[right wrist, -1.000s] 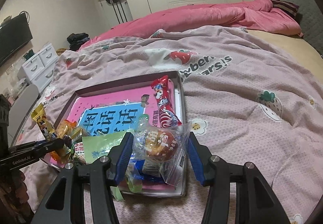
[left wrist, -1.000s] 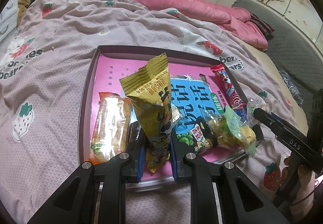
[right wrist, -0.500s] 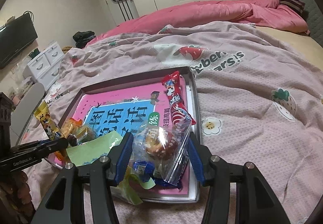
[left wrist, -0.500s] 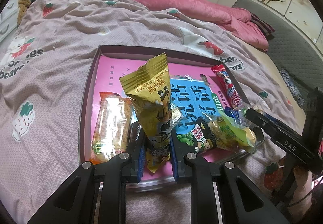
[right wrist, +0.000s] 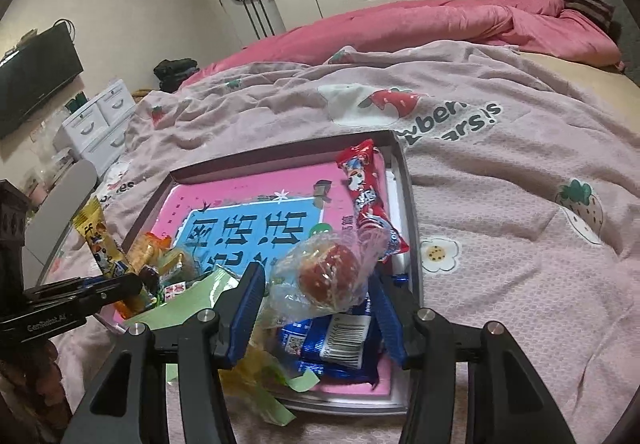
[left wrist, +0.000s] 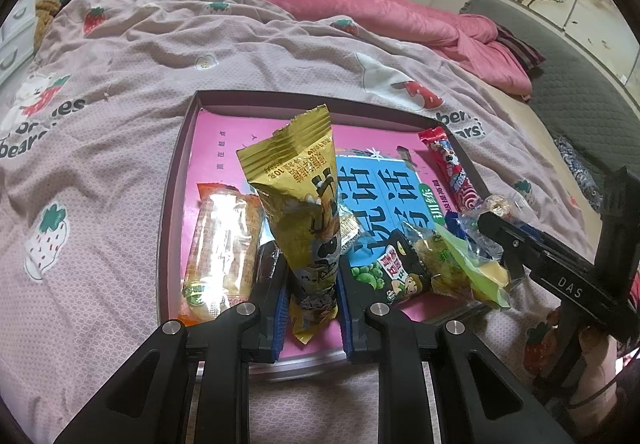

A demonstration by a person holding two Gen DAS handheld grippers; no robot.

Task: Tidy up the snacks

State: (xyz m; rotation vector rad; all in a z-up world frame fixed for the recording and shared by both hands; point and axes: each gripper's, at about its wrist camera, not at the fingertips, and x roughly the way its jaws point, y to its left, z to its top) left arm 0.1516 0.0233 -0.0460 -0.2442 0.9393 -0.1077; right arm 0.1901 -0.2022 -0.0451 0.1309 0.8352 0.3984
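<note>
While snacks fill the tray (left wrist: pixel 176 180) (bed-top), left hand-held gripper (left wrist: pixel 313 296) pinches the yellow packet (left wrist: pixel 300 204).

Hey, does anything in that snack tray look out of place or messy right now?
Yes. The snacks crowd the tray's near edge while its far half is bare. A green wrapper hangs over the near rim. The long red packet lies alone along the right wall.
</note>
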